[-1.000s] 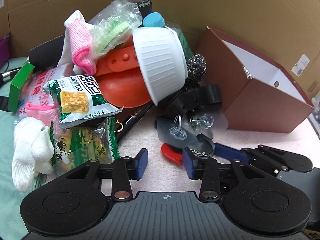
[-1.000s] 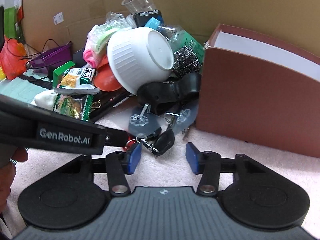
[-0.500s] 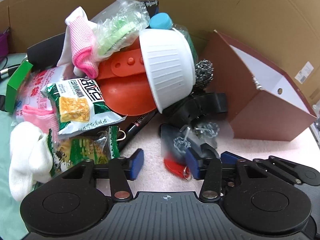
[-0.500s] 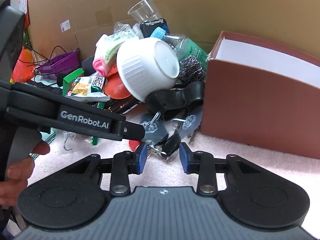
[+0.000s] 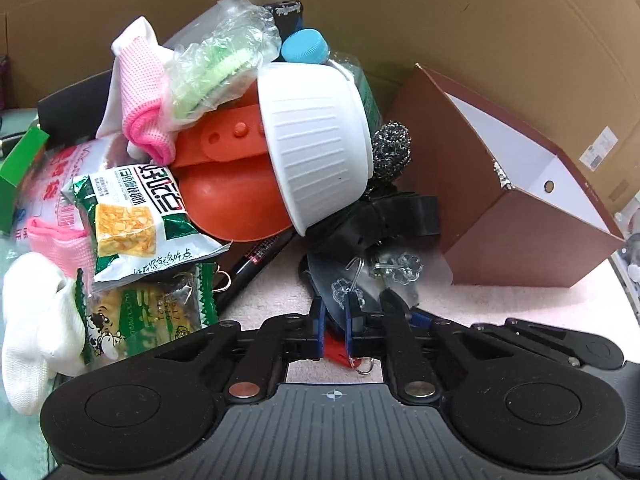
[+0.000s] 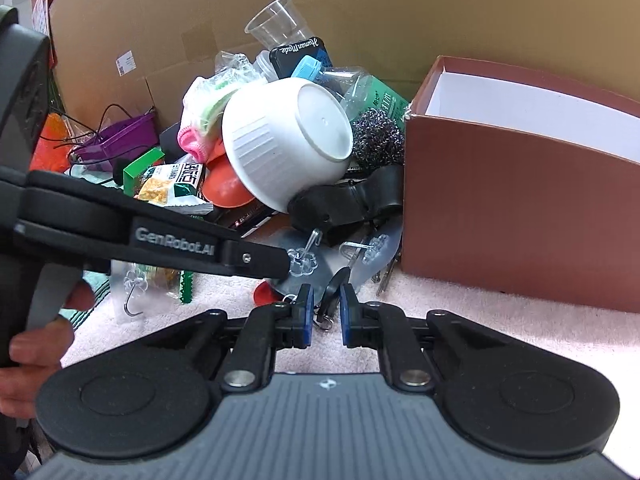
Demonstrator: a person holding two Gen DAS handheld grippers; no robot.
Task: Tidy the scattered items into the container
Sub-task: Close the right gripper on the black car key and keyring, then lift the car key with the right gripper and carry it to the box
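A heap of items lies left of the brown box (image 5: 520,216) (image 6: 520,216): a white bowl (image 5: 316,140) (image 6: 284,148), an orange scoop (image 5: 232,196), snack packets (image 5: 132,216), socks and a steel scourer (image 5: 392,148). My left gripper (image 5: 333,326) is shut on a clear bag of hooks (image 5: 352,284), with a red piece (image 5: 334,350) under it. My right gripper (image 6: 323,316) is nearly shut around a black key fob (image 6: 334,286) with its ring (image 6: 322,322). Whether it grips the fob is unclear.
Cardboard walls (image 6: 400,12) stand behind. A clear cup (image 6: 276,20), a blue-capped bottle (image 5: 304,46) and a black strap (image 6: 348,200) lie in the heap. A purple tray (image 6: 116,140) with cables is at far left. The table has pink cloth (image 6: 500,320).
Both grippers narrowed from wide open. The left closed on the clear hook bag. The right closed in around the key fob.
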